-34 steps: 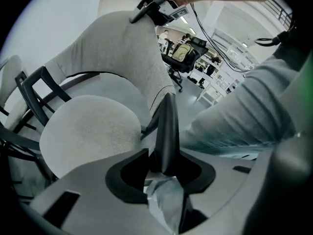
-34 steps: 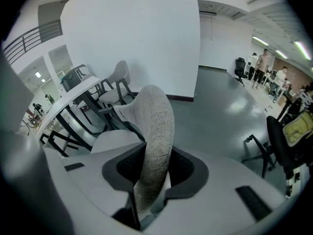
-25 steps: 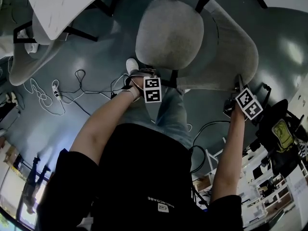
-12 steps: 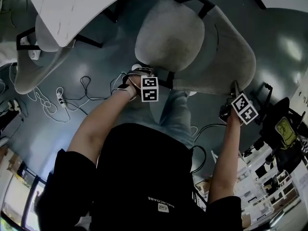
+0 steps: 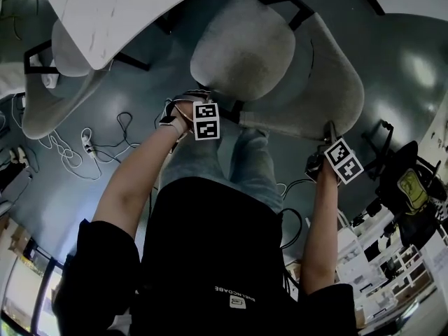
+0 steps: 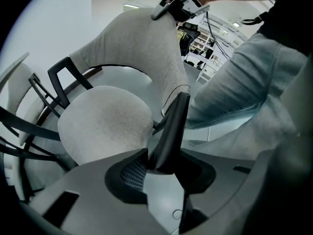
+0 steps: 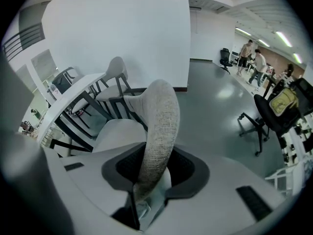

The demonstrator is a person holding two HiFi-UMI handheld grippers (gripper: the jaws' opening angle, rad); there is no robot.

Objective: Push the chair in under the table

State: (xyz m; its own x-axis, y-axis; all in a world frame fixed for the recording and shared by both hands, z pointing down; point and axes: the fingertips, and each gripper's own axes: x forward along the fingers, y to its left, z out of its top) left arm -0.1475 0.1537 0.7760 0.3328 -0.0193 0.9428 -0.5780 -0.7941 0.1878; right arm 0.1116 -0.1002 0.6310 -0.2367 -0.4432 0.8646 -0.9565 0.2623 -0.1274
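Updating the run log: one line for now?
left tool: shut on grey fabric chair's black strut | right tool: shut on its backrest | seat: not under white table

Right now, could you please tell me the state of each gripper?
Left gripper: closed on the chair's black frame bar.
Right gripper: closed on the chair's grey backrest.

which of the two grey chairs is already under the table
The left chair: its seat is partly beneath the white table. The middle chair stands out on the floor, with the left gripper and right gripper clamped on its back.
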